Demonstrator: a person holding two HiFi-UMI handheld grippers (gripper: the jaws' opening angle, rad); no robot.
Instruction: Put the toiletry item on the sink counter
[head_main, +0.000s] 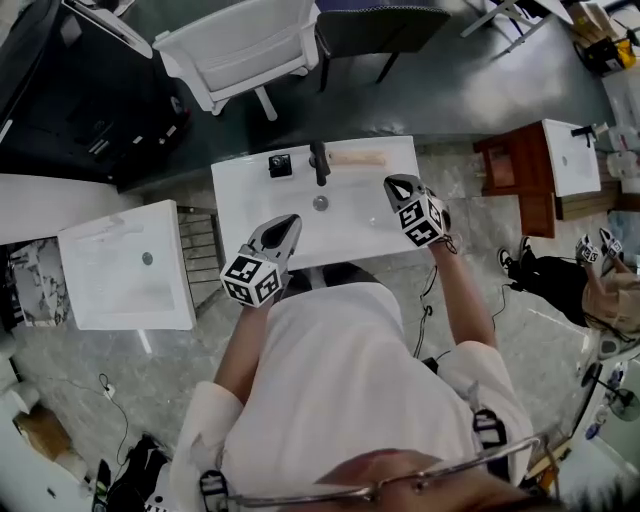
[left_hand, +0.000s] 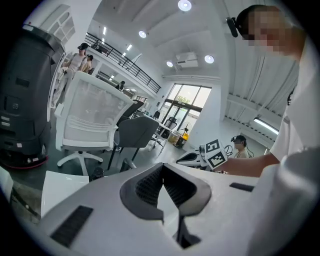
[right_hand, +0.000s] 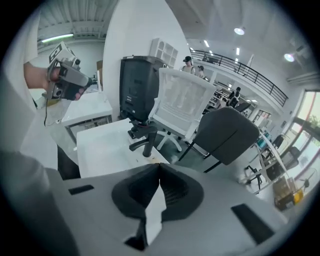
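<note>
A: Since the white sink counter (head_main: 235, 200) fills the middle of the head view, where do the two grippers stand over it?

B: The left gripper (head_main: 285, 228) hangs over the near left of the basin. The right gripper (head_main: 397, 185) sits over the right side, farther out. Each gripper's own view shows its jaws pressed together at the tips with nothing between them, so both are closed and empty.

A: And the black faucet (head_main: 319, 162)?

B: Upright at the middle of the far edge. The right gripper view has it just beyond the jaw tips, a little to the left.

A: Where is the toiletry item?

B: The tan toiletry item (head_main: 356, 158) lies flat on the counter along that far edge. One end is beside the faucet and its long axis runs left to right. What sort of item it is I cannot tell. It lies on the far side of the right gripper's jaws and slightly left of them, near. The left gripper is well apart from it, with the faucet between.

A: So which hand would go for it?

B: The right, I'd judge, if anything more is needed. With the item resting on the counter and no jaw on it, the task looks done to me. A regrasp would mean opening the jaws across its short width, coming from the near side.

A: Anything smaller?

B: A small black object (head_main: 280, 166) left of the faucet, and the drain (head_main: 320, 203) in the basin.
</note>
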